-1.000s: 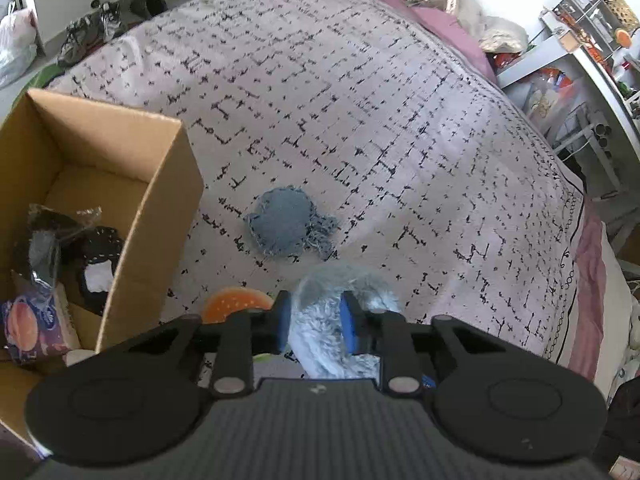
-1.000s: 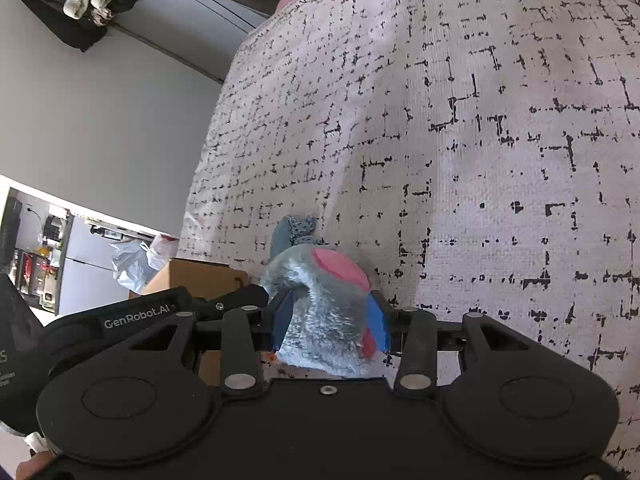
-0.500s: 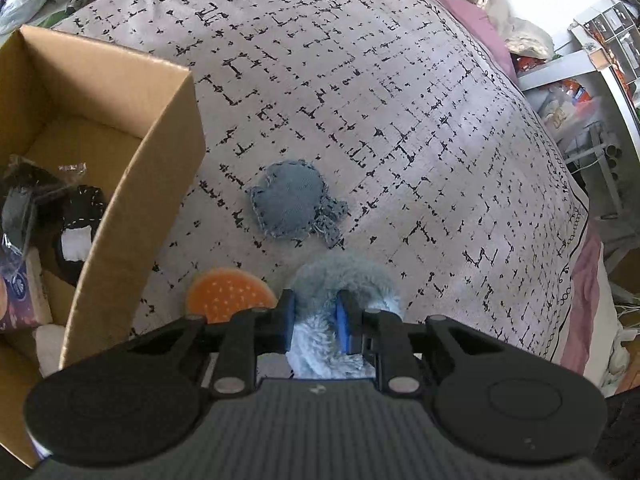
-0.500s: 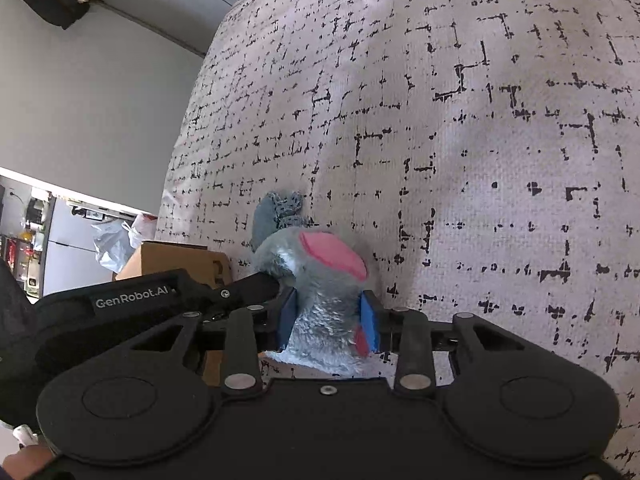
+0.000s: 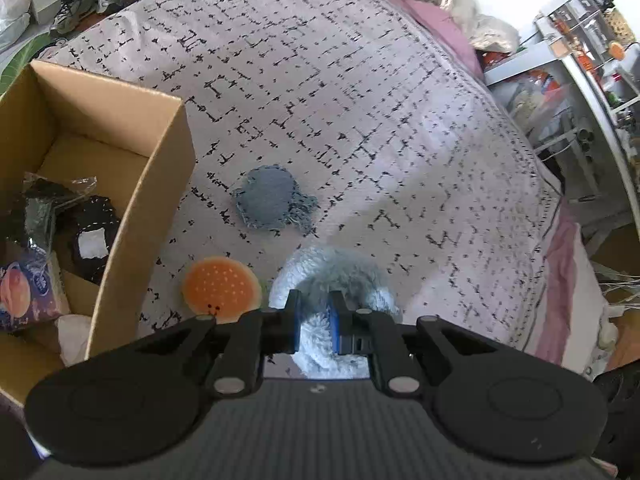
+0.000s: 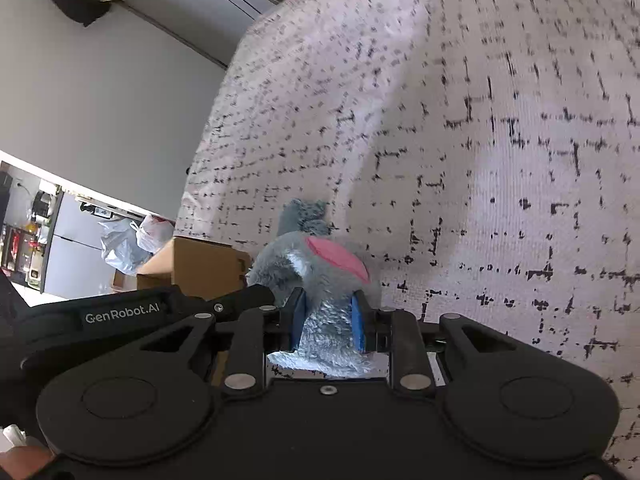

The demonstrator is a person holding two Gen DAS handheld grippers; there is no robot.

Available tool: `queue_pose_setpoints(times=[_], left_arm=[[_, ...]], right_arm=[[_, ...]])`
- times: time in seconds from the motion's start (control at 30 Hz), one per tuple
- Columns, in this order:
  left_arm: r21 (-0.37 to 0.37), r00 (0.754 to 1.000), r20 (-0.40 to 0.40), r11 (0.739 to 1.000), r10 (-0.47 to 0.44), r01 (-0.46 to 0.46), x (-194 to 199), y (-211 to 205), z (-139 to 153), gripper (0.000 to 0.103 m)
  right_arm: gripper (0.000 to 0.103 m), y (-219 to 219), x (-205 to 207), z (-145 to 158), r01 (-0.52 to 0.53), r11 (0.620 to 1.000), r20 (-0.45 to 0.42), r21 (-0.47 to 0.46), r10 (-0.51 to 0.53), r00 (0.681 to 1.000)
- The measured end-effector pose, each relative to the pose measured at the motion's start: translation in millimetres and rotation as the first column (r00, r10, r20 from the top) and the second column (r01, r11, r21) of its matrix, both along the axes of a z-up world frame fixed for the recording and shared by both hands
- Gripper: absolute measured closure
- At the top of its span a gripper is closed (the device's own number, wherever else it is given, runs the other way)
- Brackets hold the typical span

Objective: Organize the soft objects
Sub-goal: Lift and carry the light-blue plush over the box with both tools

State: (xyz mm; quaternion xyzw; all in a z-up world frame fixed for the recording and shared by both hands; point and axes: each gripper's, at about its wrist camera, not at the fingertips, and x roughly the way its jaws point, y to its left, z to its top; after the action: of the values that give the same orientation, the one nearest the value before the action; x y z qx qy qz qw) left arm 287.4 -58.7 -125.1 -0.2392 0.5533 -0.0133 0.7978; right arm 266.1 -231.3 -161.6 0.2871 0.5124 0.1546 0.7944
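We had both grippers closed on the fluffy grey plush toy with a pink patch (image 6: 320, 264), which sat low over the bed's pale cover with black dashed marks (image 5: 360, 120). The left gripper (image 5: 313, 326) pinched a fold of its fur, blue fingers (image 5: 295, 328) nearly together. The right gripper (image 6: 327, 326) had just been closing, and its fingers (image 6: 357, 322) pressed into the toy's body from both sides. Beyond the toy lay a flat grey-blue knitted piece (image 5: 272, 202), and just beside the toy a round orange plush disc (image 5: 220, 290). The open brown cardboard box (image 5: 152, 184) stood to the left, with dark packets inside.
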Motion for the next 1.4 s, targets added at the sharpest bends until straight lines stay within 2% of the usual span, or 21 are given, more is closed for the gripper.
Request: queue_pose_setpoints(times=[0.37,0.87,1.4], left_arm=[[-0.015,0.998,0.067,1.0,-0.008,0.009,-23.5,7.7,33.0,0.09],[-0.042,0.989,0.151,0.999,-0.004,0.011,-51.4,44.0,74.2,0.09],[-0.055,0.978,0.205,0.998,0.047,-0.036,-57.1,103.7,95.3,0.09]], right_arm=[[0.079,10.2,-20.6,39.5,0.016,0.999,0.08,-0.036,-0.013,0.997],[0.079,50.2,-47.9,87.8,0.021,0.997,0.174,-0.078,-0.007,0.985],[0.079,107.6,-48.2,111.1,-0.027,0.997,0.236,-0.07,0.043,0.971]])
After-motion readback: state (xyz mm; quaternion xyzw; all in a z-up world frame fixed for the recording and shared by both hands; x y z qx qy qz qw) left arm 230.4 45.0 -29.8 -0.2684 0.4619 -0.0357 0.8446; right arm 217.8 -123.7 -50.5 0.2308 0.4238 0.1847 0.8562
